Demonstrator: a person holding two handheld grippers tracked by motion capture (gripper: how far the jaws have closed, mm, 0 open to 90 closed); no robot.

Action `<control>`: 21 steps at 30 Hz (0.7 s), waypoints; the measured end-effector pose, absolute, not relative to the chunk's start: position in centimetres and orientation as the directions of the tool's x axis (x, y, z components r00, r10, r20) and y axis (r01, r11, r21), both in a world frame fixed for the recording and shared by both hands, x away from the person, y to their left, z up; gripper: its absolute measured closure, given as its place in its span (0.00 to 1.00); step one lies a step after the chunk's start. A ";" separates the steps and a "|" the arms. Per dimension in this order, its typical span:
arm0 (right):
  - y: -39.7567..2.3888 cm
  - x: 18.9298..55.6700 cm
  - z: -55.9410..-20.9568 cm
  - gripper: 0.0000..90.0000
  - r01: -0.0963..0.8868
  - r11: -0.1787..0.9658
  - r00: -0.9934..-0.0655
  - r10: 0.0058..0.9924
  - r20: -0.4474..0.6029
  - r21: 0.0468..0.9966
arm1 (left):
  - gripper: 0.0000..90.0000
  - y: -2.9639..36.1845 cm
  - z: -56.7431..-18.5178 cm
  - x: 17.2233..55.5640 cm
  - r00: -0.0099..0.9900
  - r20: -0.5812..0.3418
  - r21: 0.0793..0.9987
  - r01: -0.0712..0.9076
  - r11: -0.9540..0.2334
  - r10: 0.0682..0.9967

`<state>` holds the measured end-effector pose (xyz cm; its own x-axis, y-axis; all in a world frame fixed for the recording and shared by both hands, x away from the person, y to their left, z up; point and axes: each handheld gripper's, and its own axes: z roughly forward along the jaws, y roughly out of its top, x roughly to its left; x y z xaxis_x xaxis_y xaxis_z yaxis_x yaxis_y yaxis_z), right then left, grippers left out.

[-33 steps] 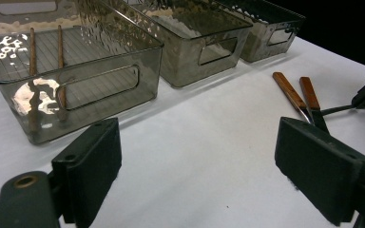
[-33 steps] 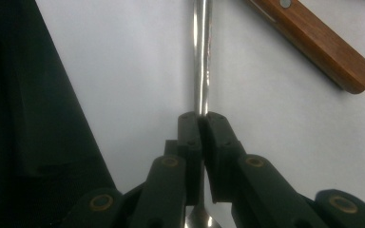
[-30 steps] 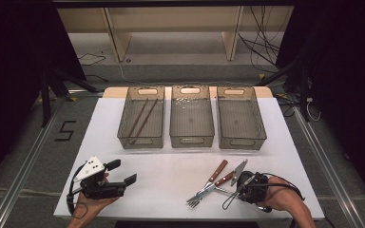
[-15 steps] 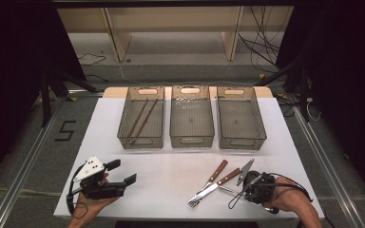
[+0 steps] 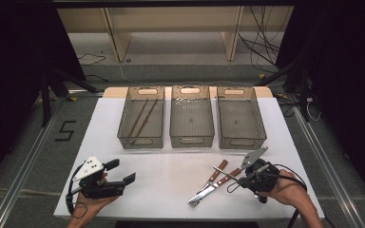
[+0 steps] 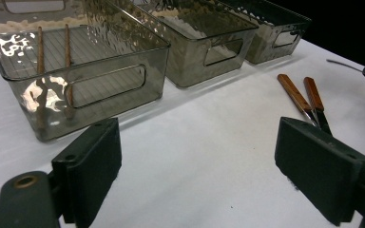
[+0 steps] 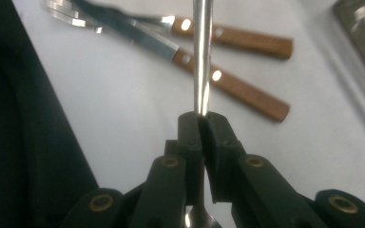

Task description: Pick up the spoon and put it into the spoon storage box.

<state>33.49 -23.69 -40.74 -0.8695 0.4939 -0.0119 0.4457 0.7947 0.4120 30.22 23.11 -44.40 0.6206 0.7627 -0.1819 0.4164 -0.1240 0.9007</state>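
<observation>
The right gripper point(image 5: 241, 179) has swung at lower right — clenched on a metal utensil point(image 7: 202, 57); the left gripper point(image 5: 122, 172), lower left, gapes released.

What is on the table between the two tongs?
The high view shows mostly bare white table between the left tongs and right tongs, then two wooden-handled utensils lying near the right one.

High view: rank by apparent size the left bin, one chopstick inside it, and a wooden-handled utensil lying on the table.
1. Left bin, clearly largest.
2. Chopstick.
3. Wooden-handled utensil.
The last two look close in length, and the utensil lies nearer the camera, so their order is unsure.
</observation>
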 end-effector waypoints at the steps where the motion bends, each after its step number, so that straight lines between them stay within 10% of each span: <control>1: -23.6 33.7 -40.5 0.96 0.454 0.781 -0.865 0.502 -0.001 0.429 | 0.17 23.1 -44.4 30.2 0.620 -0.182 0.901 0.416 -0.123 0.763; 21: -19.6 39.3 -36.9 0.96 0.431 0.646 -0.839 0.543 0.016 0.630 | 0.17 23.6 -44.6 30.4 0.603 -0.194 0.913 0.400 -0.082 0.774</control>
